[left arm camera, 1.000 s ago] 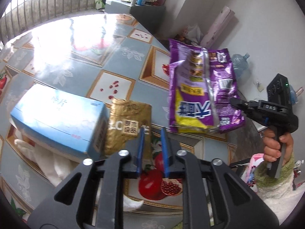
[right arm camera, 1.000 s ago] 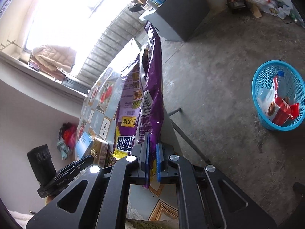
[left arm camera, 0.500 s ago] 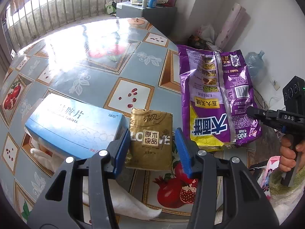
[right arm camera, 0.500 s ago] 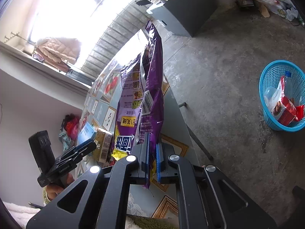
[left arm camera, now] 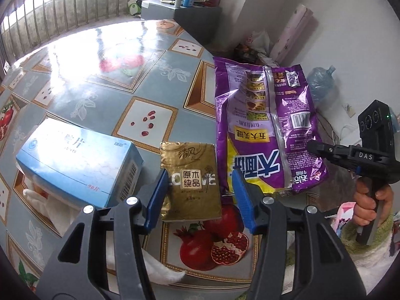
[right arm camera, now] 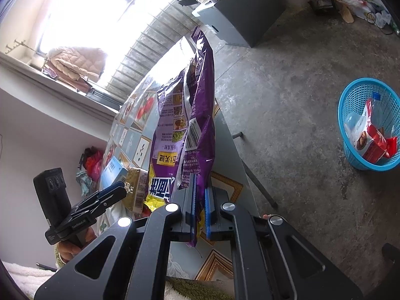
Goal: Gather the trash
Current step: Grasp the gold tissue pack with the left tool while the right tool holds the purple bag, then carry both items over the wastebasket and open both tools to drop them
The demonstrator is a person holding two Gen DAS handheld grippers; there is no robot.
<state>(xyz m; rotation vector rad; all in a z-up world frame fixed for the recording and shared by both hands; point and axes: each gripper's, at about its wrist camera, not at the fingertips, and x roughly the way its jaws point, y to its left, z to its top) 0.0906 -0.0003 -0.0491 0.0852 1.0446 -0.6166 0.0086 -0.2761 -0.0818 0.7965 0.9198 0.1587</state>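
Observation:
My right gripper (right arm camera: 199, 201) is shut on the bottom edge of a large purple snack bag (right arm camera: 186, 115) and holds it up above the table edge; the bag also shows in the left wrist view (left arm camera: 265, 130), with the right gripper (left arm camera: 315, 147) at its lower right. My left gripper (left arm camera: 197, 195) is open, its blue pads either side of a gold tissue packet (left arm camera: 191, 182) lying flat on the table. A blue medicine box (left arm camera: 77, 162) lies just left of the packet.
A blue plastic basket (right arm camera: 370, 125) with red wrappers and other trash stands on the concrete floor at right. The table (left arm camera: 105, 57) has a patterned blue cloth. White tissue (left arm camera: 57, 207) lies under the blue box. A grey cabinet (right arm camera: 240, 12) stands beyond.
My left gripper has opened wide and moved in over the gold packet. The right gripper still holds the purple bag, which has shifted slightly.

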